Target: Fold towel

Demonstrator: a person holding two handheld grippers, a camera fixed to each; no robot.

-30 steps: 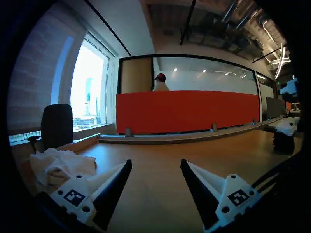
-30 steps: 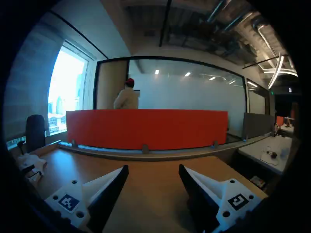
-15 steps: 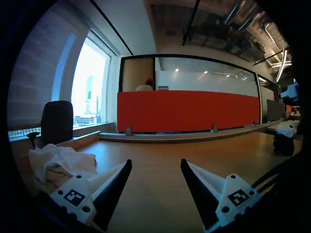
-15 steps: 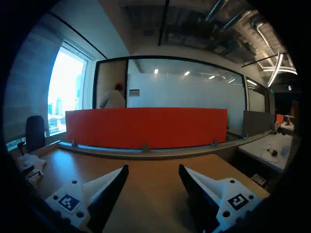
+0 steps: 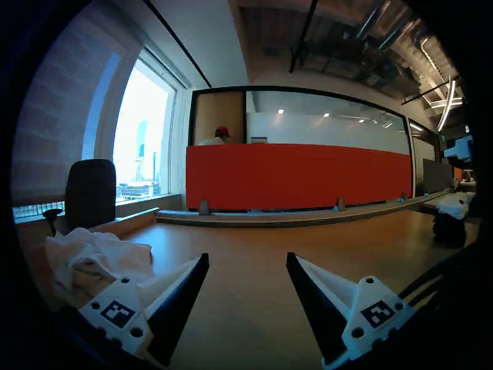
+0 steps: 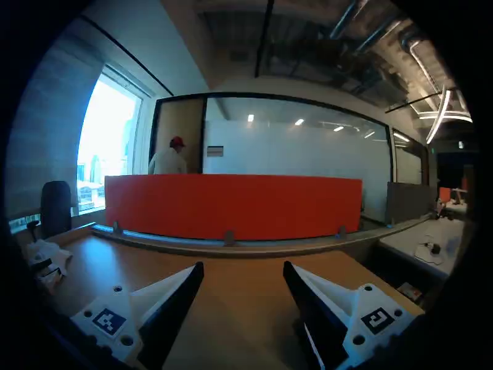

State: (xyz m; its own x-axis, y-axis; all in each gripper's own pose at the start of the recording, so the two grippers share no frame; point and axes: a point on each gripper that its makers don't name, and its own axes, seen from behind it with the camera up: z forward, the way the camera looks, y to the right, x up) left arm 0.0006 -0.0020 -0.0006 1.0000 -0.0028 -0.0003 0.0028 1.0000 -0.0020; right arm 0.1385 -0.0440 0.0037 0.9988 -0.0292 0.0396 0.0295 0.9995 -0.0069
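Note:
A crumpled white towel (image 5: 92,259) lies on the wooden table (image 5: 259,246) at the left, just beyond my left gripper's left finger. My left gripper (image 5: 246,265) is open, low over the table, with nothing between its fingers. In the right gripper view the same towel (image 6: 44,256) shows small at the far left, with the other gripper's dark body beside it. My right gripper (image 6: 243,271) is open and empty over bare wood. That gripper also shows at the far right of the left gripper view as a black and white shape (image 5: 451,219).
An orange divider panel (image 5: 299,176) runs along the table's far edge. A black office chair (image 5: 89,197) stands by the window at the left. A person in a red cap (image 6: 167,157) stands behind the divider. A white desk (image 6: 431,237) lies to the right.
Both grippers have stayed nearly still and open. The person behind the divider has walked to the left. The towel has not moved.

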